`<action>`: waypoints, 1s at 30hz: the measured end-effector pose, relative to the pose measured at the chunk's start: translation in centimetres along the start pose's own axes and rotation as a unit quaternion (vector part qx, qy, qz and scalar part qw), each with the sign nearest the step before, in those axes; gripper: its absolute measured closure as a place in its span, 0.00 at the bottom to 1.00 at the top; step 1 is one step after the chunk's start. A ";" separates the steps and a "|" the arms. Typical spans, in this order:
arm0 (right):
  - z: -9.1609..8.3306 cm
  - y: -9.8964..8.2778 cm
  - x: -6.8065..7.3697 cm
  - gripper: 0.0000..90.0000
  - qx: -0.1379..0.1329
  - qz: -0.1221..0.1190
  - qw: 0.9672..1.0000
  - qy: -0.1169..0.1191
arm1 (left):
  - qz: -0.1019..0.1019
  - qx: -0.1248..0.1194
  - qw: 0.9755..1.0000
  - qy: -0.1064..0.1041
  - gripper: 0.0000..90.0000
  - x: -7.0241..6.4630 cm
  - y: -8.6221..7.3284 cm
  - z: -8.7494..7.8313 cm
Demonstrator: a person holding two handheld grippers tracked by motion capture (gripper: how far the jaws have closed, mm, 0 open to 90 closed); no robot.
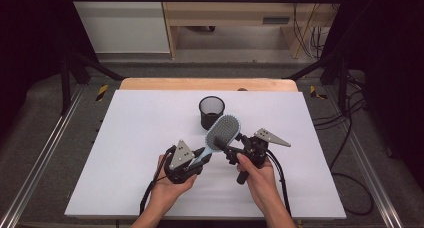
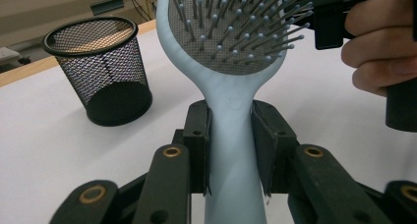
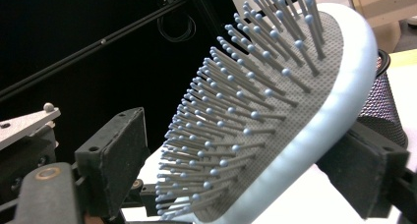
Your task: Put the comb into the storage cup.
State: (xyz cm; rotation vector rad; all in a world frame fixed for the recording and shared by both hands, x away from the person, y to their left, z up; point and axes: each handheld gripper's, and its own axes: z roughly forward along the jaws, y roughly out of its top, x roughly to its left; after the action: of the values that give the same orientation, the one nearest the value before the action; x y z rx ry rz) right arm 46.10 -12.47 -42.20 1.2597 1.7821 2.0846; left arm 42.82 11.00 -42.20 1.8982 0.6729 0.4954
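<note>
Pale blue plastic and grey bristles mark the hairbrush [image 1: 220, 134], which is held off the white table [image 1: 130, 138] between the two hands, slanting up from lower left to upper right in the high view. At the left, the person's left hand [image 1: 167, 185] carries the left gripper [image 1: 199, 159], and in the left gripper view its jaws are clamped on the hairbrush handle [image 2: 231, 150], one pad pressed against each side, with the bristled head rising above them. Behind and to the left of the brush in that view stands a black mesh cup [image 2: 101, 69], upright and empty as far as can be seen, resting on the table well apart from the gripper. In the high view the cup [image 1: 211, 112] sits just beyond the brush head. At the right, the right hand [image 1: 257, 180] holds the right gripper [image 1: 227, 150] at the lower edge of the brush head. In the right gripper view the head [image 3: 275, 121] lies between its two jaws: the far jaw sits against the brush's pale blue back rim, while the near jaw stands off the bristle tips with a gap, so this claw straddles the head without yet clamping it.
</note>
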 end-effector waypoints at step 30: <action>-0.4 -0.2 -1.1 0.39 -0.010 0.068 0.998 0.016 | 0.014 -0.003 1.000 -0.007 0.78 -0.3 -0.7 0.6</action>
State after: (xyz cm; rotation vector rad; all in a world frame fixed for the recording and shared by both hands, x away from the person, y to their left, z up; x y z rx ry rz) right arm 46.44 -13.36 -42.90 1.3860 1.7298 2.1989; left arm 42.83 10.64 -43.09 1.9063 0.6352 0.5013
